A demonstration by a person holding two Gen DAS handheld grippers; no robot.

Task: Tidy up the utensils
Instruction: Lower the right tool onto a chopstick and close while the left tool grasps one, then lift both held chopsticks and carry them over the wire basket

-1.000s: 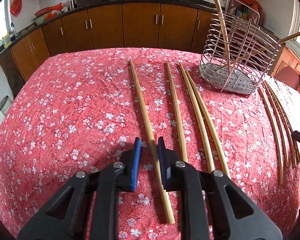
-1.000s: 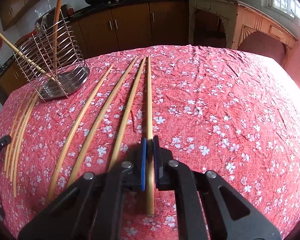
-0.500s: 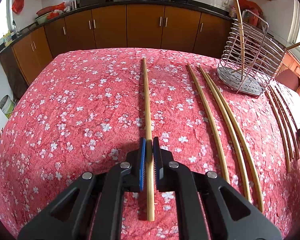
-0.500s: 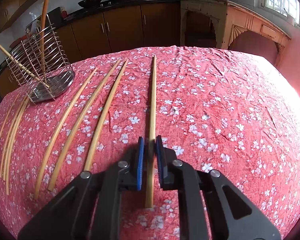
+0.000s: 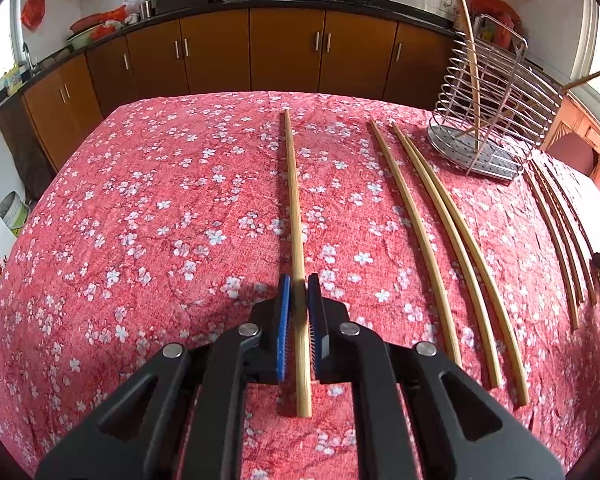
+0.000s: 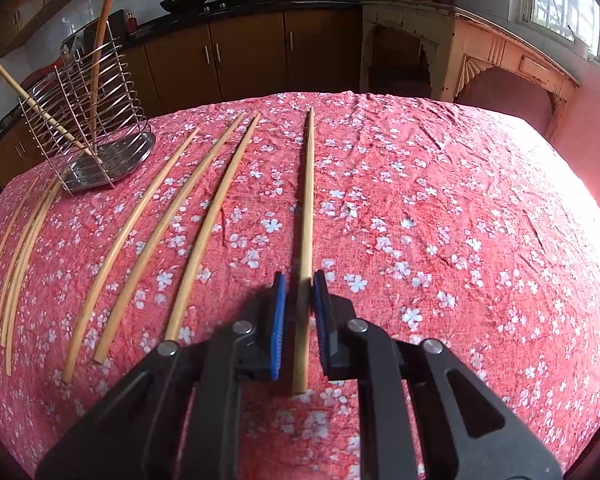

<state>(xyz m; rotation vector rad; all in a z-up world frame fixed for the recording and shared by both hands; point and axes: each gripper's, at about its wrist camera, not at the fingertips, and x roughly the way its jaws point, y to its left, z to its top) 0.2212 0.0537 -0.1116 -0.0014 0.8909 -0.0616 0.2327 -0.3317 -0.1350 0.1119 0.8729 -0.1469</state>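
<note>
In the left wrist view my left gripper is shut on the near part of a long bamboo chopstick that runs straight away over the red flowered cloth. In the right wrist view another chopstick lies between the blue pads of my right gripper. These jaws stand slightly parted, with a gap on the left side of the stick. A wire utensil rack stands at the back of the table with two chopsticks leaning in it.
Three loose chopsticks lie right of the left gripper, with several more beyond. Three others lie left of the right gripper, with several at the far left. Brown cabinets line the far wall.
The left gripper closed on its chopstick and drew it left, away from its neighbours. The right gripper slid its chopstick right, away from the others, and its jaws have loosened.
</note>
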